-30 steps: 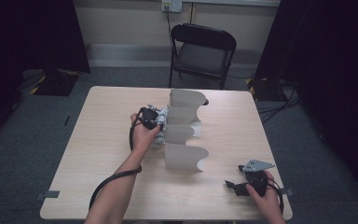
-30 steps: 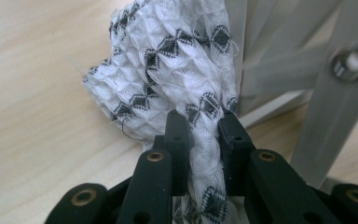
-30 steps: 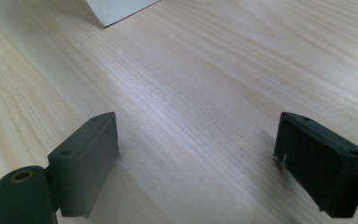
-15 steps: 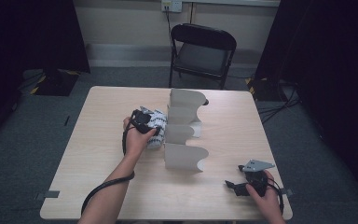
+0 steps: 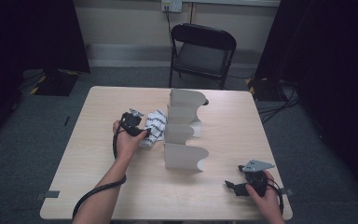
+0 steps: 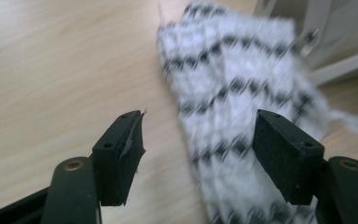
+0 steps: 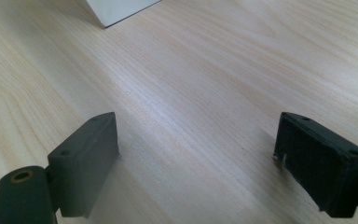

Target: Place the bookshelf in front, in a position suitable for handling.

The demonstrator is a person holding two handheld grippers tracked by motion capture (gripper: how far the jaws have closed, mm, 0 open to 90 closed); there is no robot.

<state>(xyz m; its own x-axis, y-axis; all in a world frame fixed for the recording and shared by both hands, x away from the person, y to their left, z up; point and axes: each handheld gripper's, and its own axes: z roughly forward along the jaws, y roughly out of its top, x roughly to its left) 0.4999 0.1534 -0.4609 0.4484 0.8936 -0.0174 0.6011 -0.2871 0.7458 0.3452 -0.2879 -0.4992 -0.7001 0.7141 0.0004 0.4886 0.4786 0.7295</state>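
- High view puts the black-and-white striped cloth [image 5: 154, 127] flat on the wooden table [image 5: 84, 172], just beside the left wall of the white cardboard divider rack [image 5: 182, 135], about level with its middle bays
- Judging by that, I take the job to be stowing this cloth in the rack, and the stowing is not done: the cloth sits outside every bay, and I cannot see into the bays from here
- Left gripper view has the cloth [image 6: 242, 107] running up between the two black jaws and lying loose on the wood; neither pad presses on it, so nothing is held
- My left gripper [image 5: 139, 130] has just been spreading its jaws, and they stand well apart now with the cloth between them but free; one pad [image 6: 126, 154] rests over bare table, the other over the cloth's far side
- What I reckon is left: closing on the cloth again, lifting it over the rack's scalloped edge, and dropping it into a bay
- My right gripper [image 5: 235, 187] rests near the table's front right corner, well apart from rack and cloth; in the right gripper view its jaws are spread wide over bare wood, with one white corner of the rack [image 7: 116, 10] at the top edge
- Behind the table a black folding chair [image 5: 200, 51] stands unused
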